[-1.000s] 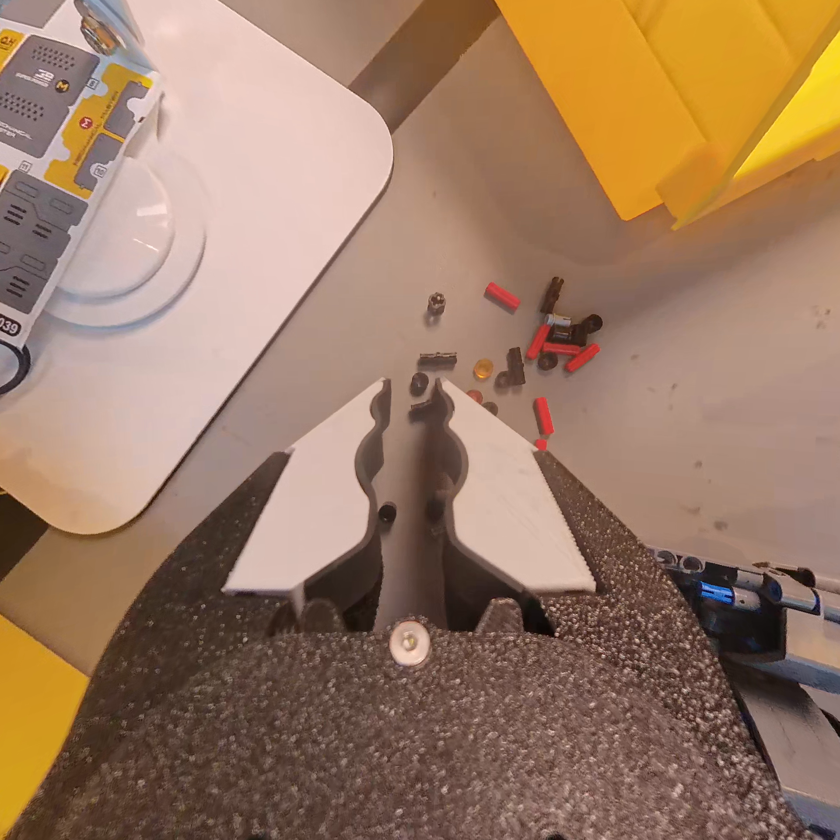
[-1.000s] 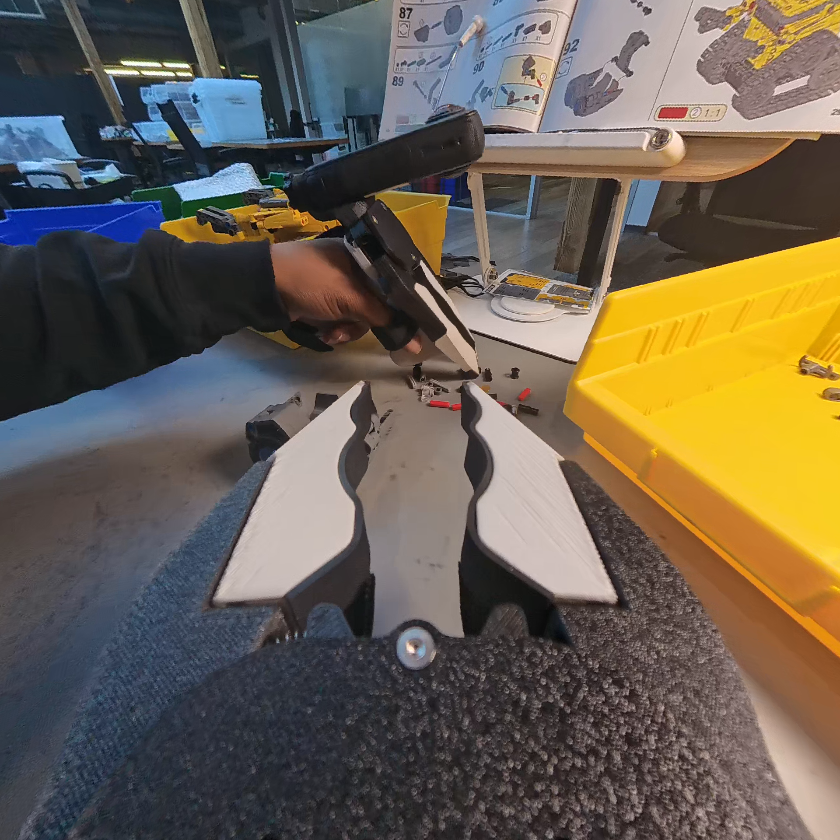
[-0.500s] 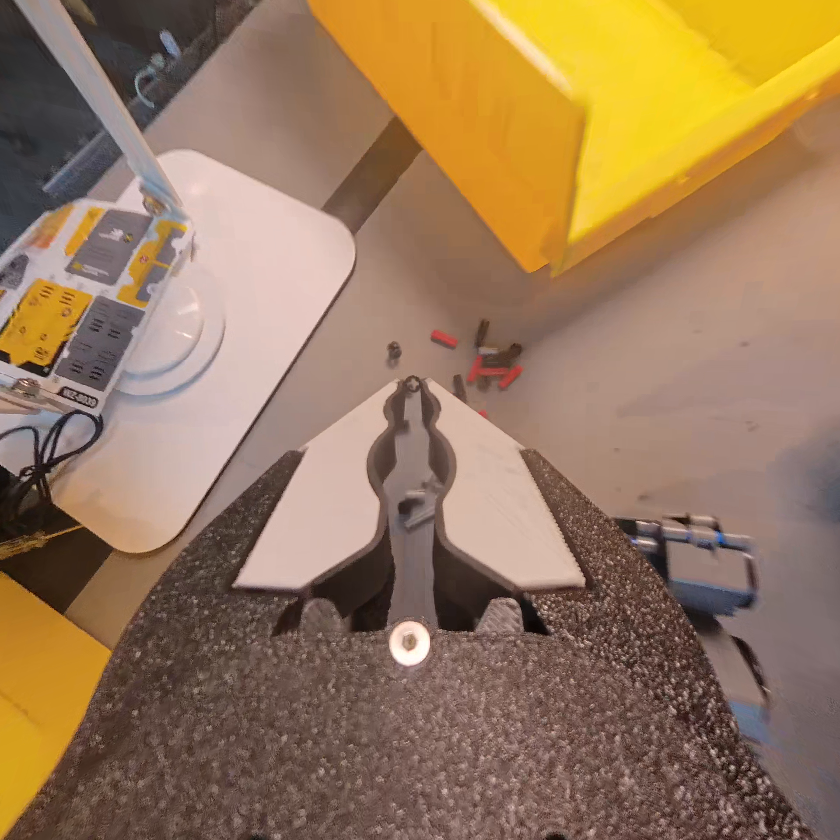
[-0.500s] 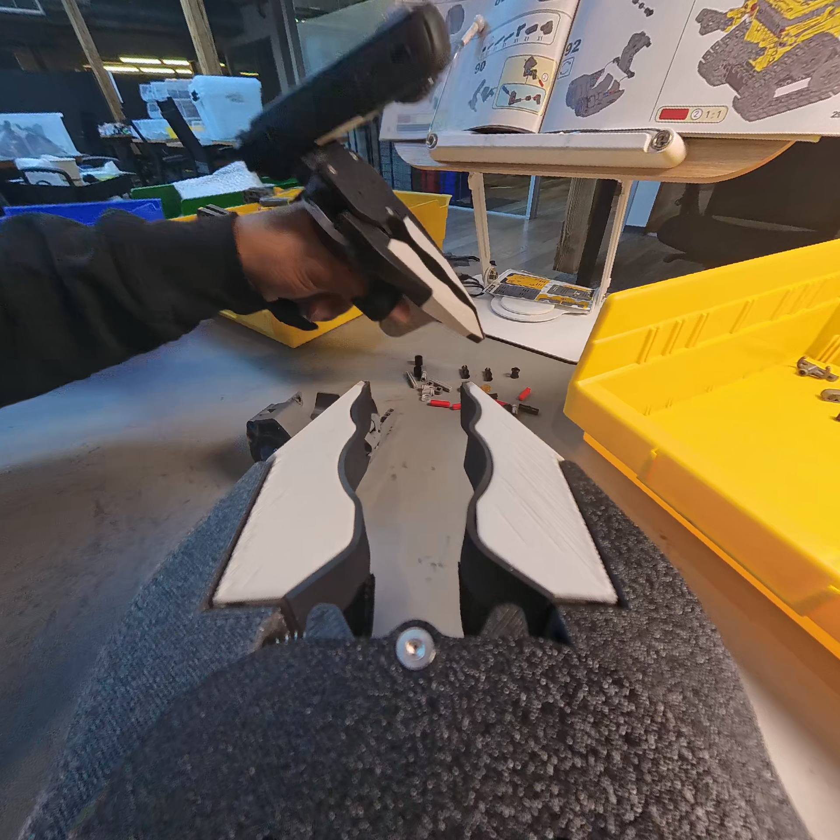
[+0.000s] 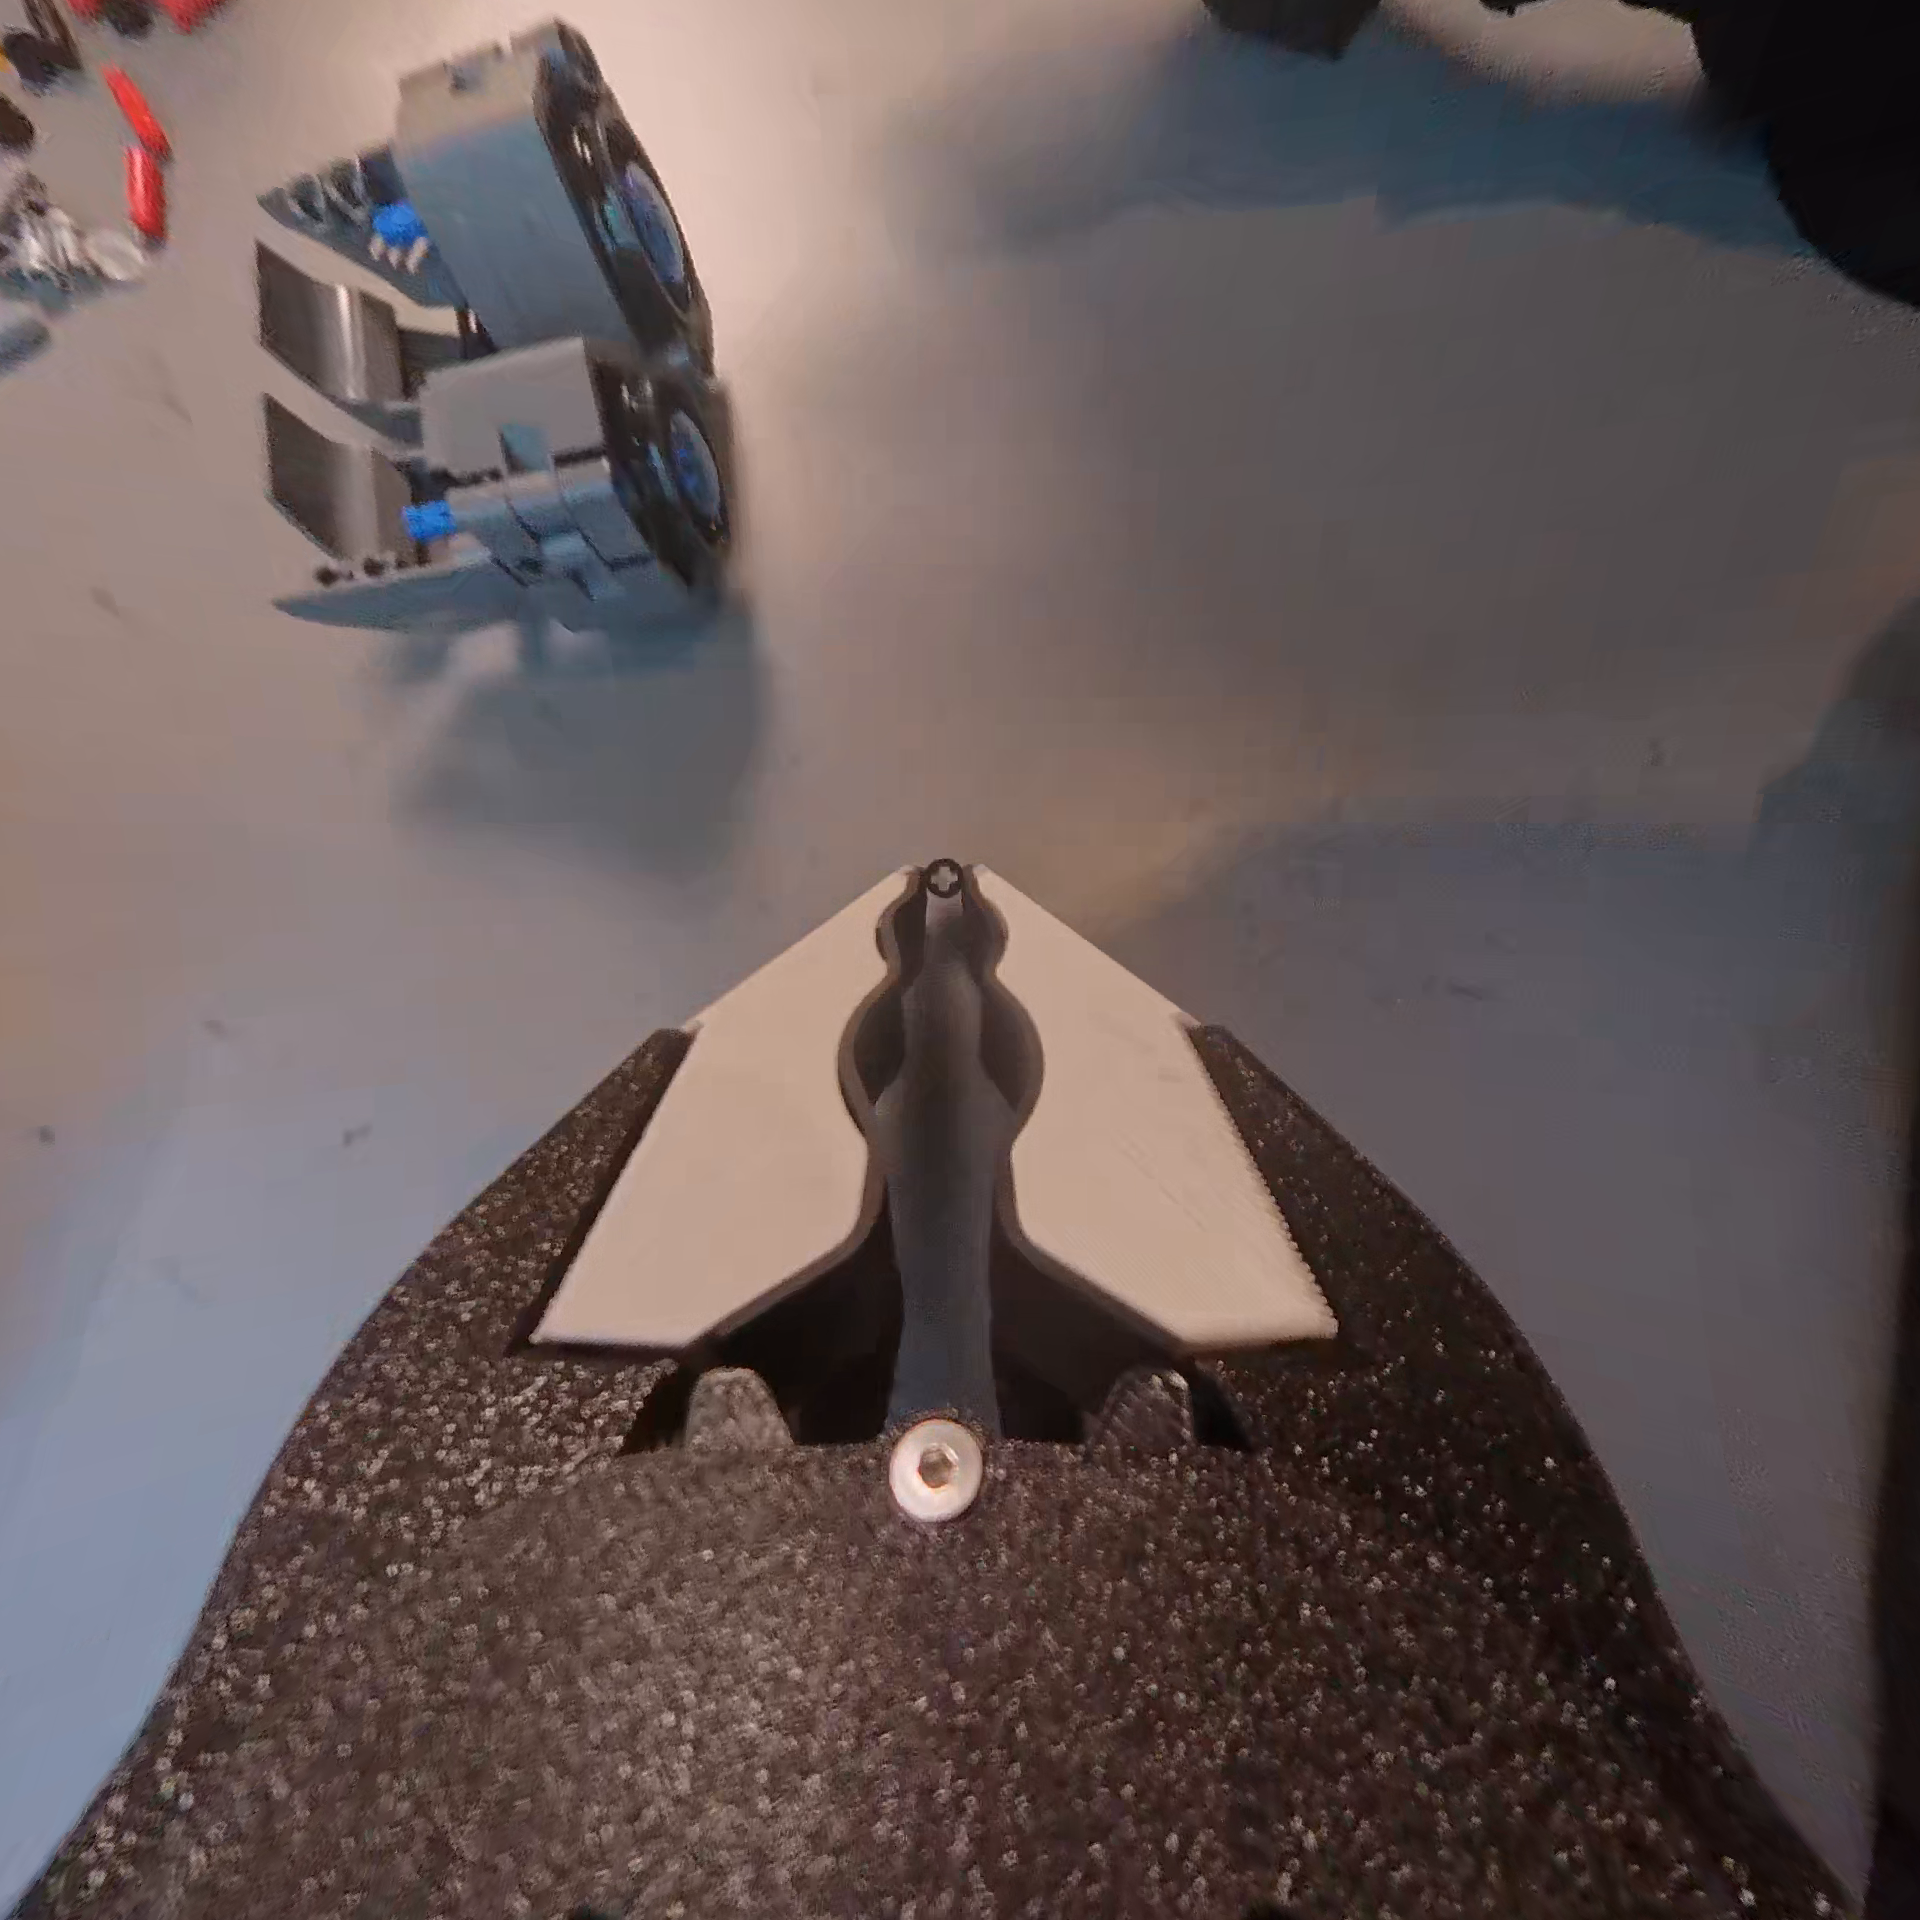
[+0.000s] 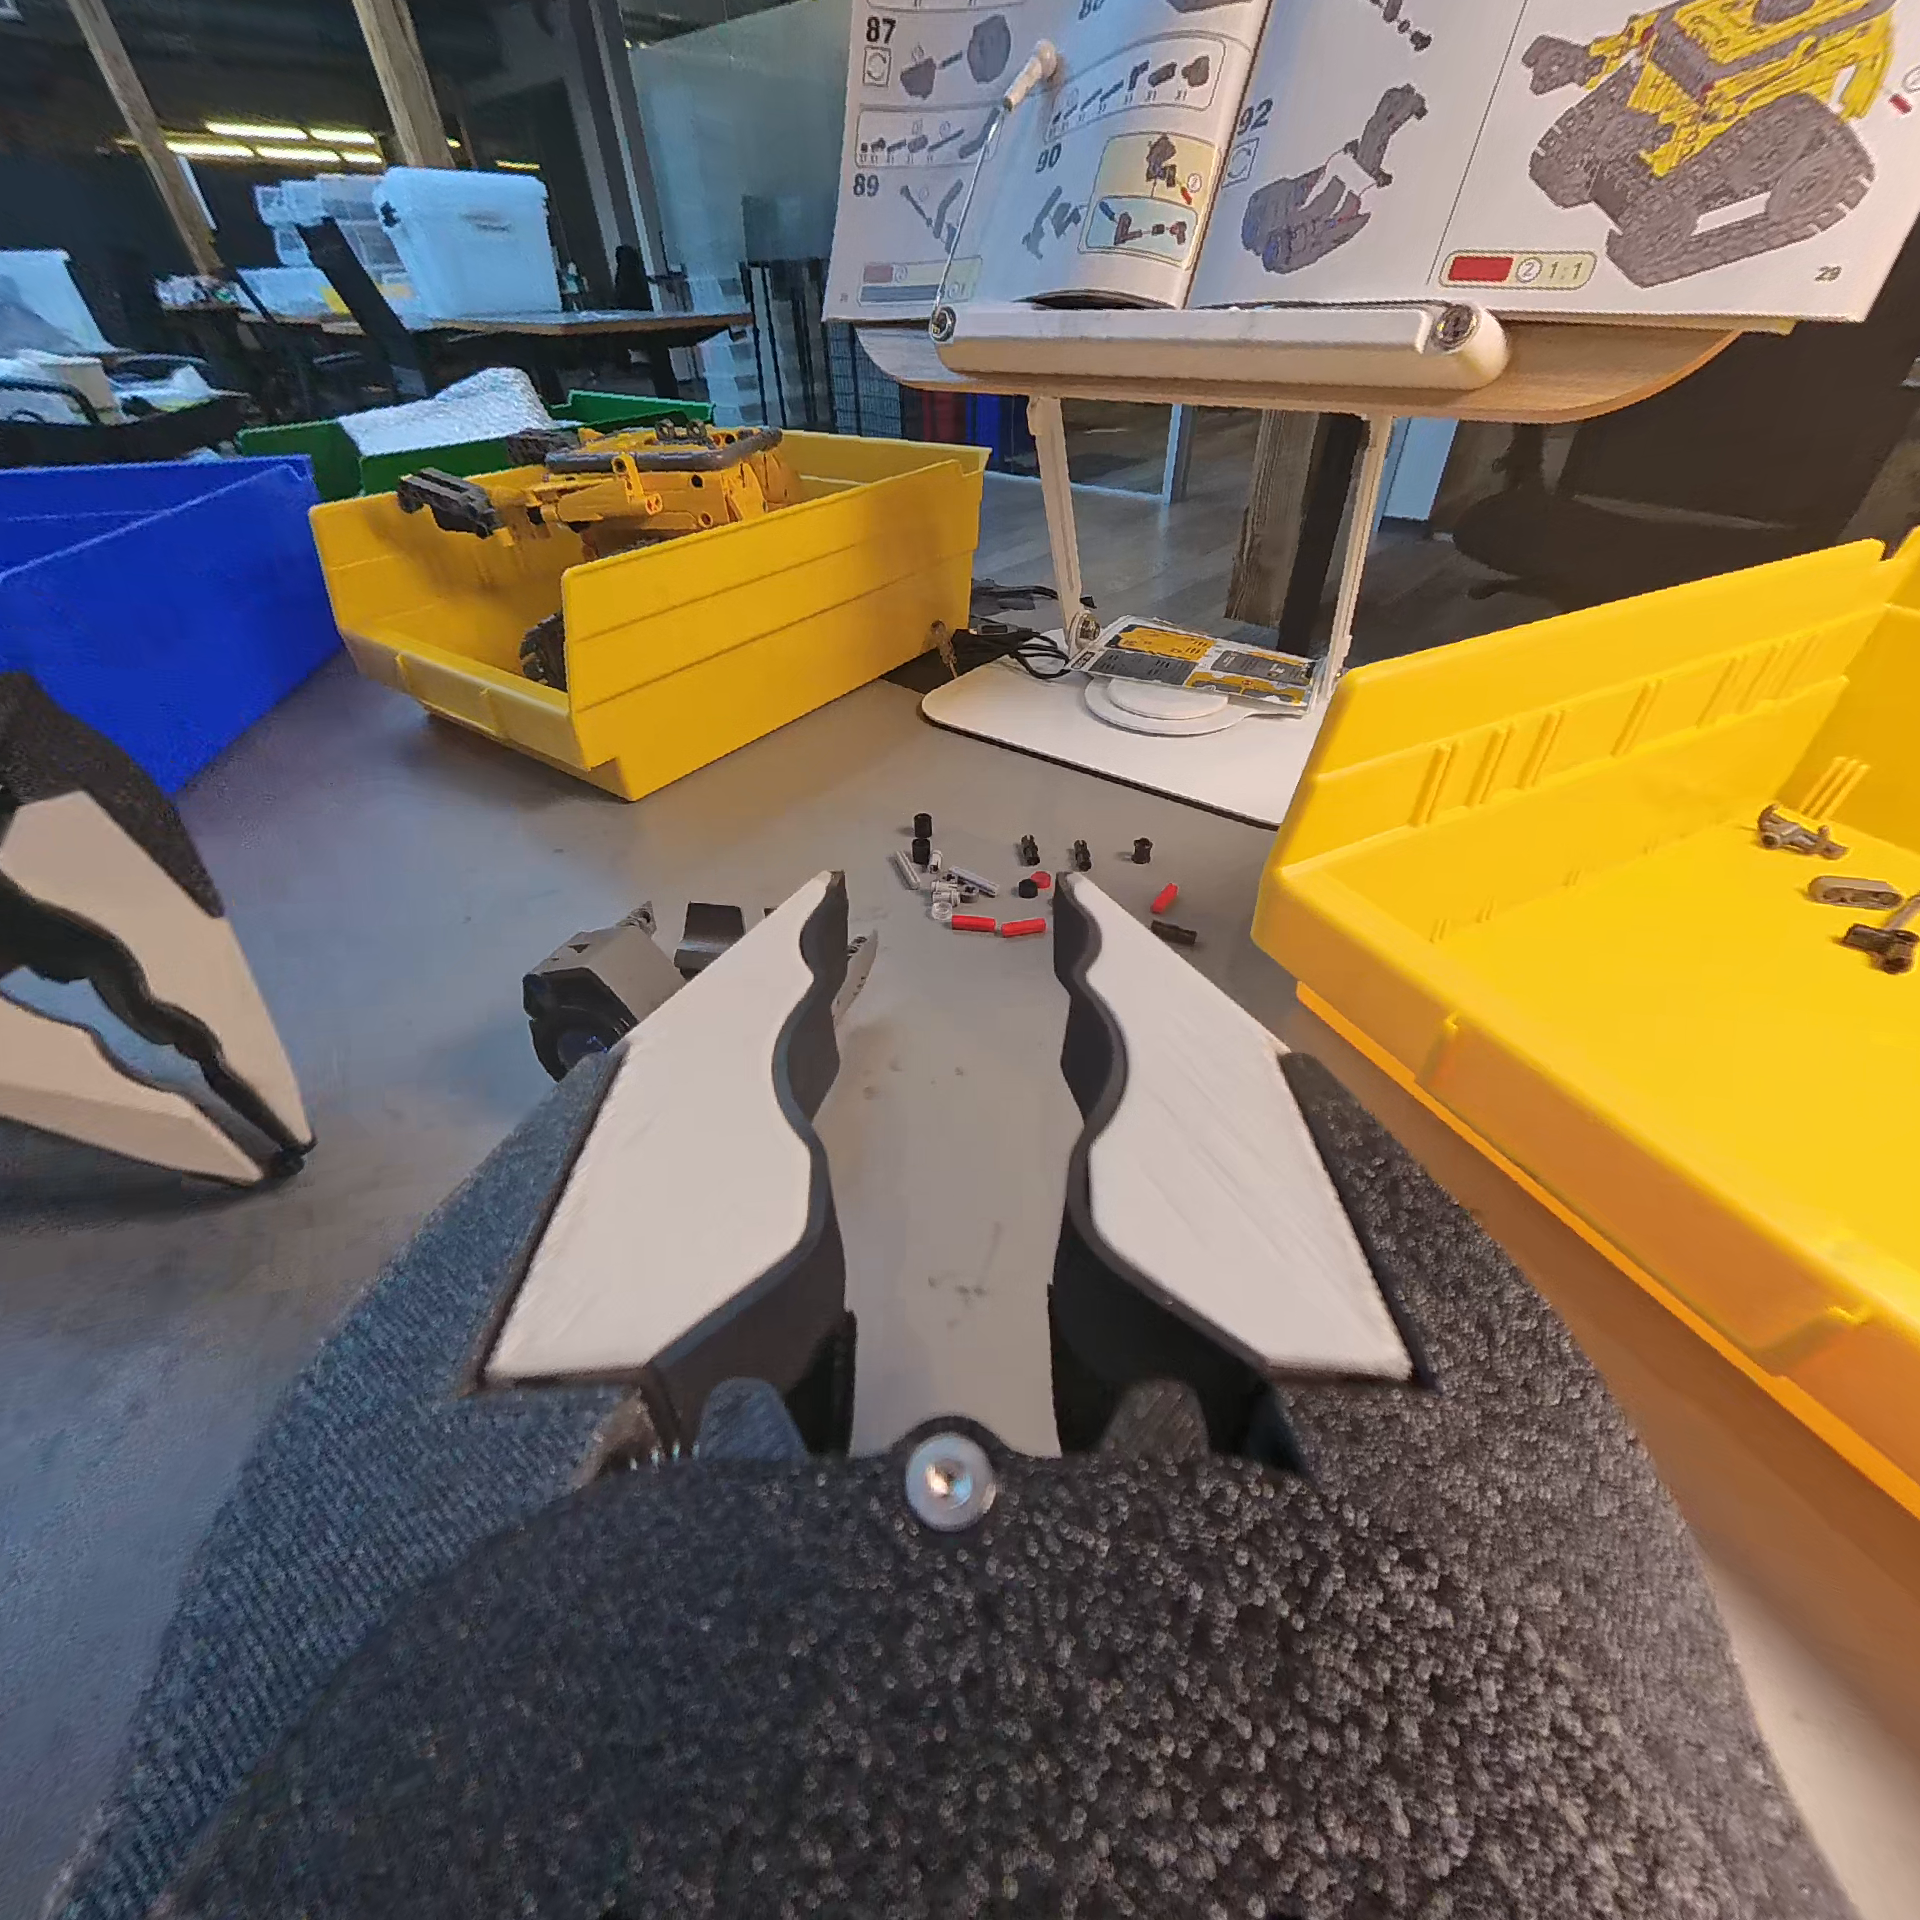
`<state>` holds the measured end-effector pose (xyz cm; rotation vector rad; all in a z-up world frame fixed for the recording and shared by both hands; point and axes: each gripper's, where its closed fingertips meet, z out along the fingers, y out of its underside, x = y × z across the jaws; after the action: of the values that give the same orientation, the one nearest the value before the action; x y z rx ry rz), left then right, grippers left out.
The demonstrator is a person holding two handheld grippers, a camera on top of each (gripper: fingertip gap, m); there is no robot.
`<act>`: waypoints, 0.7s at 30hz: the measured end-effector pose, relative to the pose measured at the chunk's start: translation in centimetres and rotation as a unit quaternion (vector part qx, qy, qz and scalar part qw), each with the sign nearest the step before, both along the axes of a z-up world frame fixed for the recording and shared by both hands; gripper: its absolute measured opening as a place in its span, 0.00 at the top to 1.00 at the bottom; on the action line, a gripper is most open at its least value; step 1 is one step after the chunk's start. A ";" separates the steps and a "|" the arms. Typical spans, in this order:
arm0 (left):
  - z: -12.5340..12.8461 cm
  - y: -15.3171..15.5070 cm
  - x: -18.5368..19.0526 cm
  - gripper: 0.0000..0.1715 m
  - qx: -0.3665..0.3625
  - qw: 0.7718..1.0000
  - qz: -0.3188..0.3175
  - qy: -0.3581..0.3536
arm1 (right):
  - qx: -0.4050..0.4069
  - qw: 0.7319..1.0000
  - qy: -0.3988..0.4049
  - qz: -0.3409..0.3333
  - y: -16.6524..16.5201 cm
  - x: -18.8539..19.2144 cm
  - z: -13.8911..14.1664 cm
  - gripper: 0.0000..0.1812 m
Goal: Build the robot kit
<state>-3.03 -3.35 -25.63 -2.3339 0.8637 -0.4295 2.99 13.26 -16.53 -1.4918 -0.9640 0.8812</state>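
My left gripper (image 5: 943,883) is shut on a small black round piece with a cross-shaped hole (image 5: 943,880), pinched at the very tips above the bare grey table. A grey motor-like brick assembly with blue pins (image 5: 499,343) lies ahead to its left. In the right wrist view the left gripper (image 6: 283,1158) shows at the left edge, tips low near the table. My right gripper (image 6: 951,883) is open and empty, just short of a scatter of small red, black and grey pins (image 6: 987,904). The grey assembly (image 6: 592,987) lies left of its left finger.
A yellow bin (image 6: 1558,1091) holding a few grey parts stands at the right. Another yellow bin (image 6: 675,665) with a yellow model stands at the back, with a blue bin (image 6: 156,592) to its left. An open instruction book (image 6: 1351,156) sits on a white stand (image 6: 1049,717). My right fingertips sit around 20 cm from my left ones.
My left gripper shut on the small black piece at the pile, lifted it and swung away to the table beside the grey assembly. My right gripper has not moved.
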 end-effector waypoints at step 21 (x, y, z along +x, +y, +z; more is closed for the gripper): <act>-0.5 1.0 -1.1 0.87 0.054 0.998 0.003 0.012 | 0.008 1.000 -0.009 -0.007 0.0 0.3 -0.2 0.79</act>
<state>-4.11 -2.36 -26.10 -2.2468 0.8692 -0.3436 3.31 13.21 -16.73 -1.4929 -0.9699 0.8489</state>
